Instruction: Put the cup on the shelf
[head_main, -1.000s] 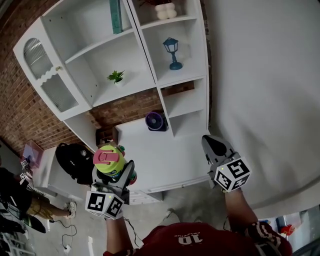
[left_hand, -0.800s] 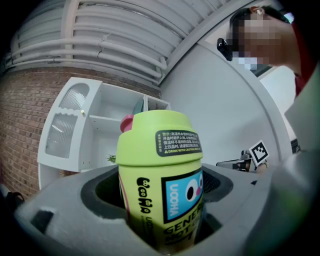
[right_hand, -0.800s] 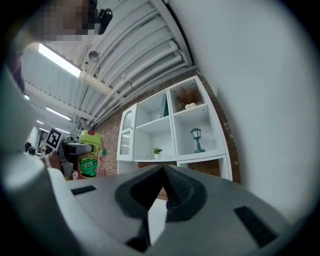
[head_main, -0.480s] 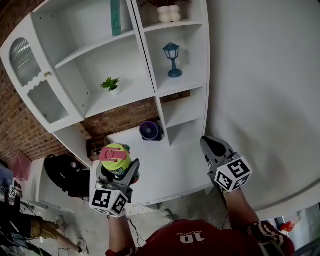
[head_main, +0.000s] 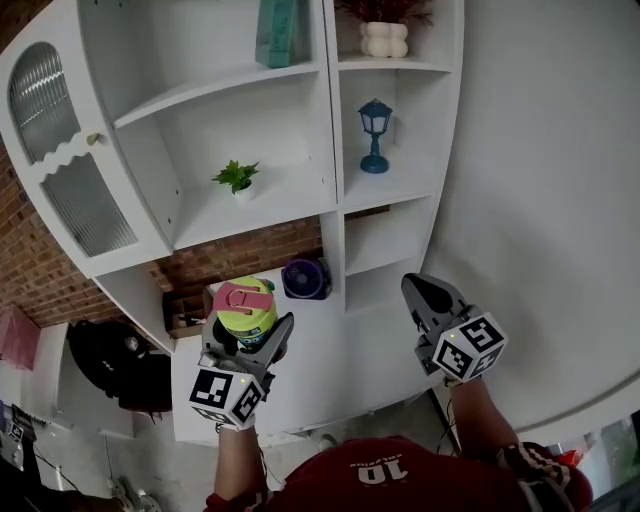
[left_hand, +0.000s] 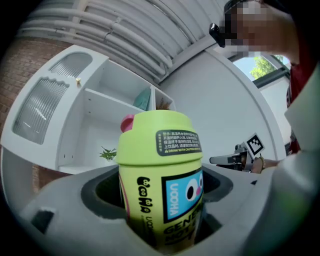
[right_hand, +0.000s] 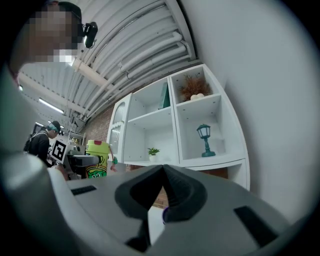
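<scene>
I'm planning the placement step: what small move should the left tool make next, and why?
Probably carry the left tool forward and up toward the shelf board beside the small plant. Its jaws are clamped on the green cup, which stands upright and is not yet at the shelf, and that board shows bare room.

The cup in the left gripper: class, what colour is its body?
The cup is lime green, which shows best in the left gripper view.
</scene>
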